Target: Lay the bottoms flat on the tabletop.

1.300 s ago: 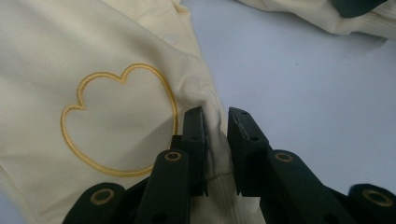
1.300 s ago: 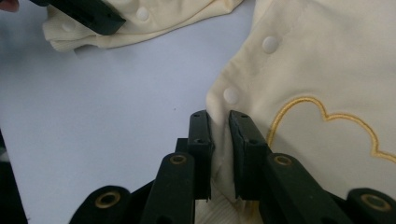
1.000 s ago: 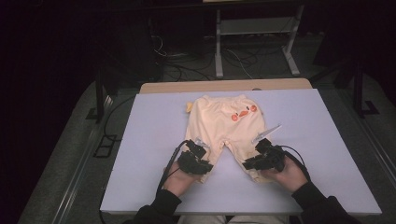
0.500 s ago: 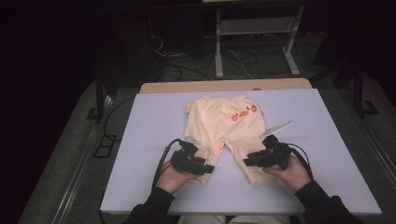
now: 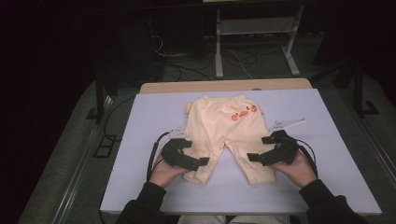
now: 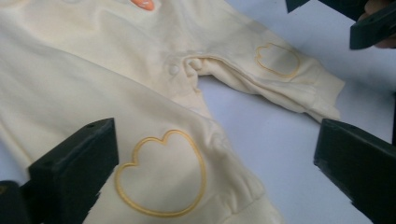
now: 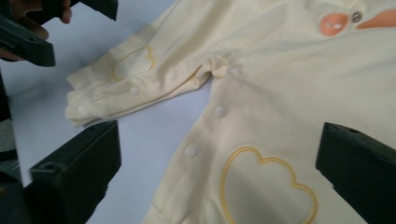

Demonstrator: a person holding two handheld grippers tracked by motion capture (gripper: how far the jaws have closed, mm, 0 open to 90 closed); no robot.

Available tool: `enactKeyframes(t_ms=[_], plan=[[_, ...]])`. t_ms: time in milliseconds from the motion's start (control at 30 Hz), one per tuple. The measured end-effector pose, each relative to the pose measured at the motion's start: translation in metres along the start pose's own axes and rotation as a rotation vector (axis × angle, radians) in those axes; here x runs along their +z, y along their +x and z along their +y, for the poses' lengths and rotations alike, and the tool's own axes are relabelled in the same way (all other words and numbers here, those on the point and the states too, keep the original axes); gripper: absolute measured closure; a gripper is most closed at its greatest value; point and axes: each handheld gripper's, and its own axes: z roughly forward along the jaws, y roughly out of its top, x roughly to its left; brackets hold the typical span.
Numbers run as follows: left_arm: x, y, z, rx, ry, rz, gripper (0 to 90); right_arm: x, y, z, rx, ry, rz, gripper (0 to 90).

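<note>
Two hands come in from the near edge of the desk (image 5: 140,121), each holding tongs over one leg cuff of a pair of pale yellow baby trousers (image 5: 224,133). The left tongs (image 5: 192,154) hover by the cuff of the left leg, the right tongs (image 5: 261,148) by the other, both angled inward toward the crotch. Both have just been opening and now stand wide, pads clear of the cloth, which lies beneath them.

The trousers lie flat at the middle of the desk, long axis running away from the person, legs spread toward the near edge and waistband at the far side.

From above, an orange duck face (image 5: 240,113) shows near the waist. Both gripper views bring out outlined heart-shaped knee patches (image 6: 163,175) and a row of snap buttons (image 7: 191,150) along the inner leg seam.
</note>
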Motion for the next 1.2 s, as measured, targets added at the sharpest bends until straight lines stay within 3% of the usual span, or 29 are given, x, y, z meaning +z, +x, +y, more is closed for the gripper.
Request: enactKeyframes(t_ms=[167, 633, 1200], plan=[[-0.012, 0.005, -0.003, 0.007, -0.037, 0.024, 0.0, -0.011, -0.004, -0.001, 0.014, -0.043, -0.008, 0.0], [-0.036, 0.012, -0.013, 0.021, -0.094, 0.069, 0.0, -0.036, -0.010, -0.017, 0.048, -0.079, -0.043, 0.0], [-0.057, 0.018, -0.048, 0.006, -0.158, 0.105, 0.0, -0.056, -0.014, -0.054, 0.081, -0.132, -0.075, 0.0]])
